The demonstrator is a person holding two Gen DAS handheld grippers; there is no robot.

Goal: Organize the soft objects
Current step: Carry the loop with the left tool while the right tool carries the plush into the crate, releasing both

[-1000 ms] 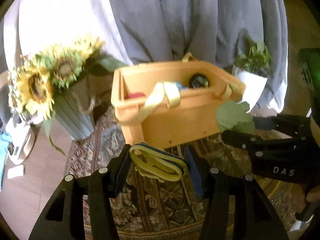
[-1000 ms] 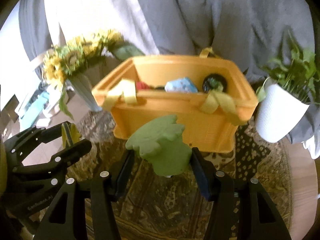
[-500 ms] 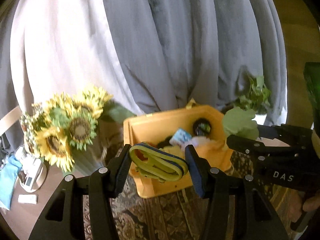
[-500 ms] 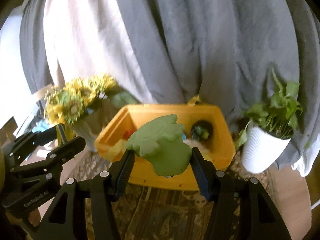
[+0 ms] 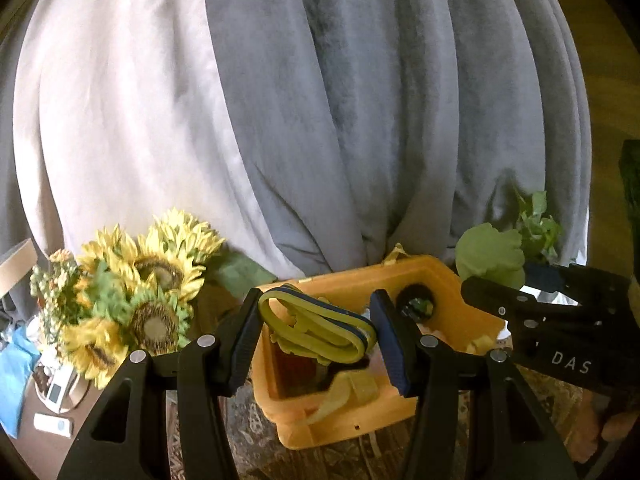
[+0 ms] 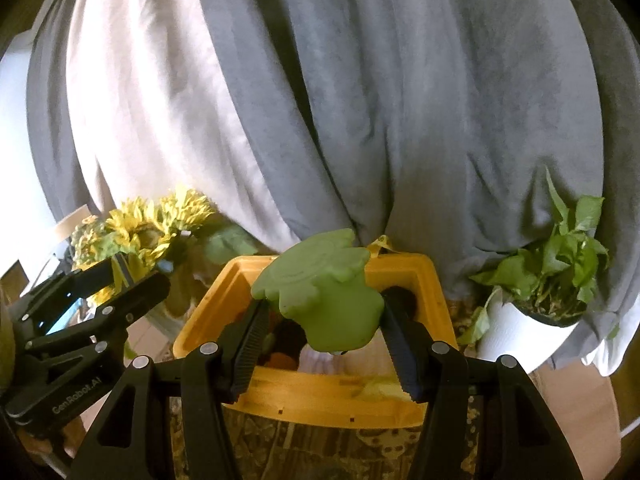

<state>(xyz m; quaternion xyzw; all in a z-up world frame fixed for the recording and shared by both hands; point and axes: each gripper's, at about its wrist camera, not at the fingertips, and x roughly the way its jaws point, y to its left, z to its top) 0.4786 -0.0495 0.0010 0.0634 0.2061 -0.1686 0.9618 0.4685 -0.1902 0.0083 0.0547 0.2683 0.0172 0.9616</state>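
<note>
My left gripper (image 5: 316,328) is shut on a flat yellow and blue soft toy (image 5: 316,330) and holds it above the left part of the orange basket (image 5: 352,420). My right gripper (image 6: 324,312) is shut on a green soft toy (image 6: 320,300) and holds it above the orange basket (image 6: 320,400); the toy also shows in the left wrist view (image 5: 490,254). Inside the basket lie several soft things, among them a dark round one (image 5: 414,304). The left gripper also shows at the left of the right wrist view (image 6: 120,276).
A vase of sunflowers (image 5: 132,300) stands left of the basket. A white pot with a green plant (image 6: 548,276) stands to its right. Grey and white curtains (image 5: 320,100) hang behind. A patterned rug (image 6: 320,448) lies under the basket.
Both grippers have risen with their toys and moved forward, from in front of the basket's side to above its open top. The basket now sits lower in both views.
</note>
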